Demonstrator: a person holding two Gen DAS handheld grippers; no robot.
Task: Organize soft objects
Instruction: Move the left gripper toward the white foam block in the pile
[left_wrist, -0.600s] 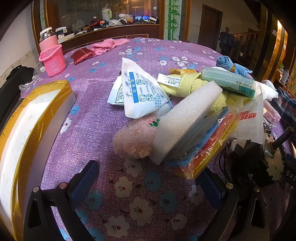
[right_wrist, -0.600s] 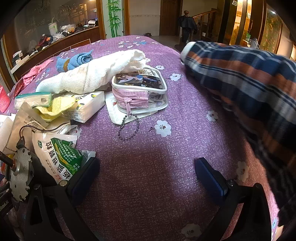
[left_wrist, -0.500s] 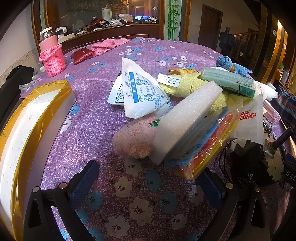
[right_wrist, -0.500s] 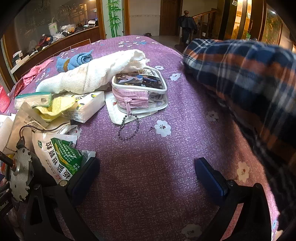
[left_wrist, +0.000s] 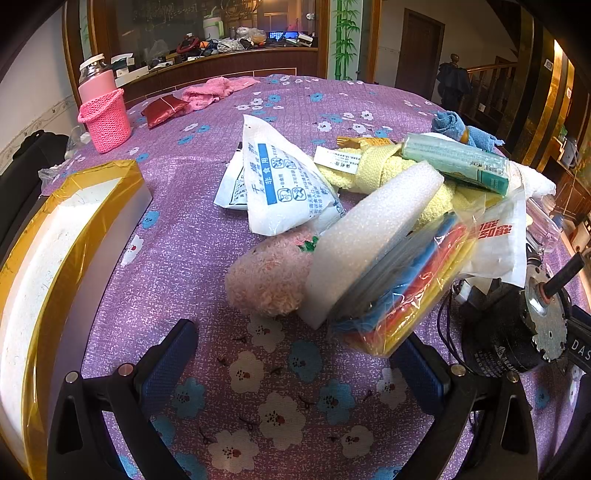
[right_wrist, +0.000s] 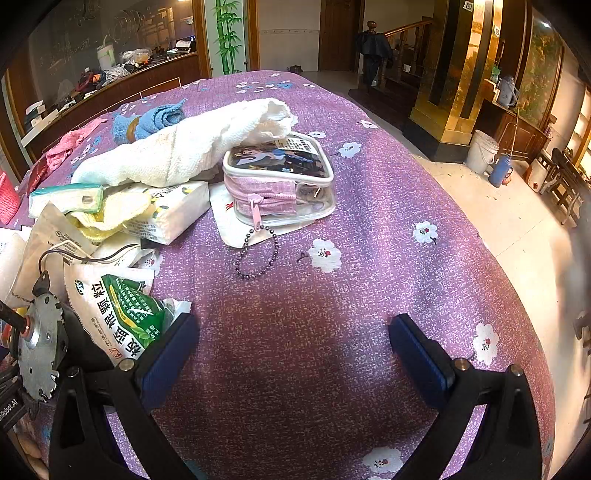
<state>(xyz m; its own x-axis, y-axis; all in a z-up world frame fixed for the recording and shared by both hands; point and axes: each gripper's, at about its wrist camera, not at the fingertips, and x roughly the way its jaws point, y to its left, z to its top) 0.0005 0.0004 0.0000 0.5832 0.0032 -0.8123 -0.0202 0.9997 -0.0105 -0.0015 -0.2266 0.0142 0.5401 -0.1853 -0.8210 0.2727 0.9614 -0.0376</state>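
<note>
Purple flowered cloth covers the tabletop (left_wrist: 207, 229) in a wood-panelled room, and the jumble of things to sort lies across its middle. Your left gripper (left_wrist: 295, 354) hangs tilted steeply down over the cloth, its blue-padded fingers (left_wrist: 166, 362) spread wide with nothing between them. Just ahead sits a fuzzy pink plush ball (left_wrist: 267, 277), touching a thick white foam slab (left_wrist: 369, 240) that leans on a clear bag of coloured sheets (left_wrist: 402, 291). Behind them stand a white triangular sachet with blue print (left_wrist: 284, 184) and a knotted yellow knitted cloth (left_wrist: 376, 170). A gold-taped white box (left_wrist: 85, 221) waits at the left edge.

Your right gripper (right_wrist: 295, 354) is tilted down the same way, fingers (right_wrist: 421, 354) likewise parted and empty over bare cloth. Ahead of it a rolled white towel (right_wrist: 184, 147) rests against a clear zip pouch with pink lining (right_wrist: 280, 184); a green-and-white printed packet (right_wrist: 122, 314) lies just beside the left finger.

Expect the plush ball to be light and squashy: close across its middle and it should compress without slipping. The foam slab will likely give too, so pinch its exposed lower edge, though lifting it may tip the slick bag. The towel looks limp and may unroll unless you take it near the centre.
</note>
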